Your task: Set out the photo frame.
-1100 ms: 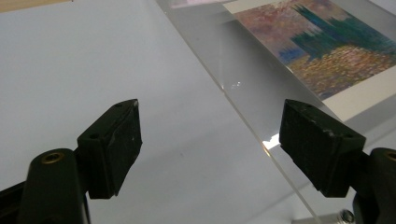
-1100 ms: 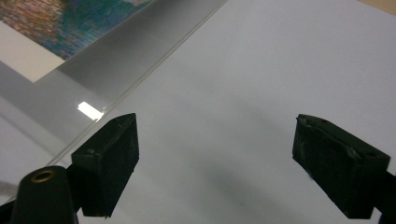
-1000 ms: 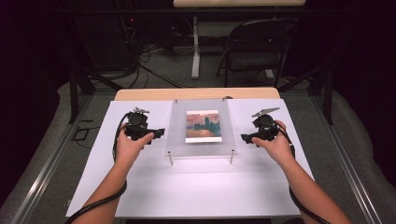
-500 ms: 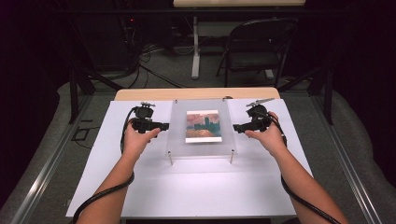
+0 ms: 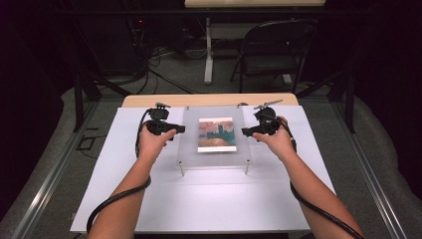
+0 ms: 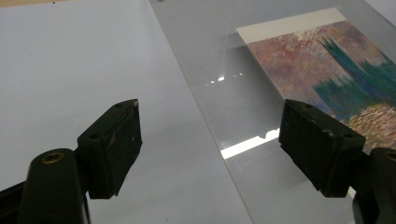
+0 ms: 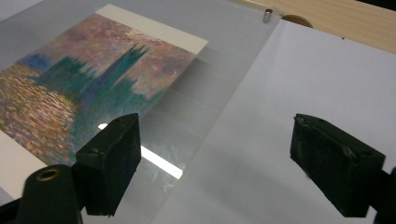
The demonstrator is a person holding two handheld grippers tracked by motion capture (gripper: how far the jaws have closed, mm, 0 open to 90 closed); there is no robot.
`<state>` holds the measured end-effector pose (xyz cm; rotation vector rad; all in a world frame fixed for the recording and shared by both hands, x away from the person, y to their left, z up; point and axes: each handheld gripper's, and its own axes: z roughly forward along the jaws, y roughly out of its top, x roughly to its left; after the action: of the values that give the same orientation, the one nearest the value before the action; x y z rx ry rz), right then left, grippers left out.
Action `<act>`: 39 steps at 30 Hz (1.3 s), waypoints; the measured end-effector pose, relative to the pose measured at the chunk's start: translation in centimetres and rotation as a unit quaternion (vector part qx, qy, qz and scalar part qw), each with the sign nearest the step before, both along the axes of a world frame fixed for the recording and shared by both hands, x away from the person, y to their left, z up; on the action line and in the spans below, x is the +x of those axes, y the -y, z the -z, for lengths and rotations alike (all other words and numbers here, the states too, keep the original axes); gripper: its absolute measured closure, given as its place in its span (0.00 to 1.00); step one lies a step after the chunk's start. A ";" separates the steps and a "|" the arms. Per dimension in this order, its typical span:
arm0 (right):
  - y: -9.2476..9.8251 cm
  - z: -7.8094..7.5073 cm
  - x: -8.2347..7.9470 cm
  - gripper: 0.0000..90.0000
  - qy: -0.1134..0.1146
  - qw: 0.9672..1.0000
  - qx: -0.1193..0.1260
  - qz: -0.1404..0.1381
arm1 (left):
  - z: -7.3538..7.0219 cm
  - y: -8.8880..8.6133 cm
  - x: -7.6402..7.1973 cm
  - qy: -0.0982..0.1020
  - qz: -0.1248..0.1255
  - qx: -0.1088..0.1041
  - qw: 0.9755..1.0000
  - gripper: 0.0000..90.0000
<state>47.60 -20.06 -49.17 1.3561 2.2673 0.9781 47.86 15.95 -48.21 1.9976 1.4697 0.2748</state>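
Both hands have slid away from the person since a second ago, up along the two sides of the clear sheet (image 5: 216, 162), and are now sitting closer to its side edges. The left gripper (image 5: 175, 128) is pointing in at the left edge of the sheet. The right gripper (image 5: 247, 131) is pointing in at the right edge. The left gripper's jaws are standing wide apart, with the sheet's edge running between them and nothing pinched. The right gripper's jaws have just been closing a little, yet they are also standing spread, and nothing is being squeezed; the sheet's edge is lying below the gap.

The clear sheet is sitting in the middle of the white table top (image 5: 209, 199), raised a bit on small metal posts (image 5: 247, 167). A painted picture (image 5: 216, 134) of pink sky, dark green towers and speckled water is lying flat in the sheet's middle. In the left gripper view the picture (image 6: 336, 70) is showing just past the far jaw. In the right gripper view a post (image 7: 267, 15) is standing at the sheet's corner. A black chair (image 5: 271, 52) is standing well behind the table.
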 end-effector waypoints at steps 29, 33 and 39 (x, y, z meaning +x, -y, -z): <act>-2.9 1.5 2.9 0.29 -0.064 0.997 0.050 0.021 | 2.7 3.1 2.5 -0.045 -0.013 -0.006 0.999 0.34; -3.1 1.8 3.0 0.29 -0.066 0.996 0.051 0.020 | 2.9 3.3 2.4 -0.047 -0.010 -0.001 0.999 0.34; -3.5 2.1 3.1 0.27 -0.071 0.996 0.056 0.022 | 3.0 3.7 2.5 -0.052 -0.006 -0.001 0.999 0.32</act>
<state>50.69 -16.61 -51.23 1.5621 2.3048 1.0387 50.33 12.26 -51.21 2.0284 1.5466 0.1777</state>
